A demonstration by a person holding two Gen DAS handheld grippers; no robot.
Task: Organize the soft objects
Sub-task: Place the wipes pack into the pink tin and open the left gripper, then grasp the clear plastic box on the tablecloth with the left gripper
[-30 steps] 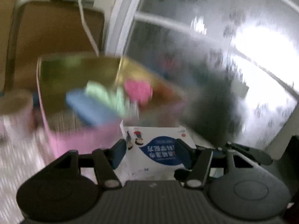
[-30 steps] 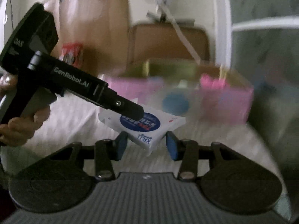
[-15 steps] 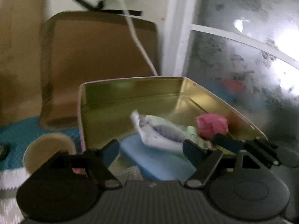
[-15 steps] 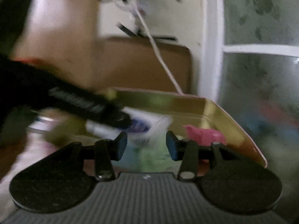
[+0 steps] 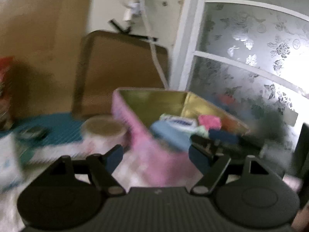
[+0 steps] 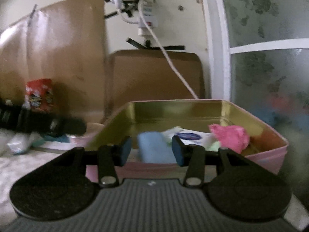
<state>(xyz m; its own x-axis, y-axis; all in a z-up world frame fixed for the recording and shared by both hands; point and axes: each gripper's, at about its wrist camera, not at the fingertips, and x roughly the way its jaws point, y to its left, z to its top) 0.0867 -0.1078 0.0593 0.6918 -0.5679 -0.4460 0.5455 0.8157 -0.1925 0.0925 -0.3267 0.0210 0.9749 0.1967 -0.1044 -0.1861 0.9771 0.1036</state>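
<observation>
The pink tin [image 6: 266, 161] with a gold inside is sitting against the frosted window, holding a blue sponge [image 6: 154, 148], a white tissue packet [image 6: 190, 135] and a pink cloth [image 6: 229, 135]. The left claw [image 5: 155, 157] is gaping empty near the tin's outer wall, its jaws having just been opening. The right claw [image 6: 151, 150] is hovering at the tin's near rim, its 2 jaws apart and empty.

Left gripper [image 5: 155, 155] jaws opened wide, now empty; it has backed off to the left of the tin [image 6: 266, 160]. The white pack [image 6: 190, 135] it carried a second ago now lies in the tin beside the pink cloth [image 6: 229, 136].
</observation>
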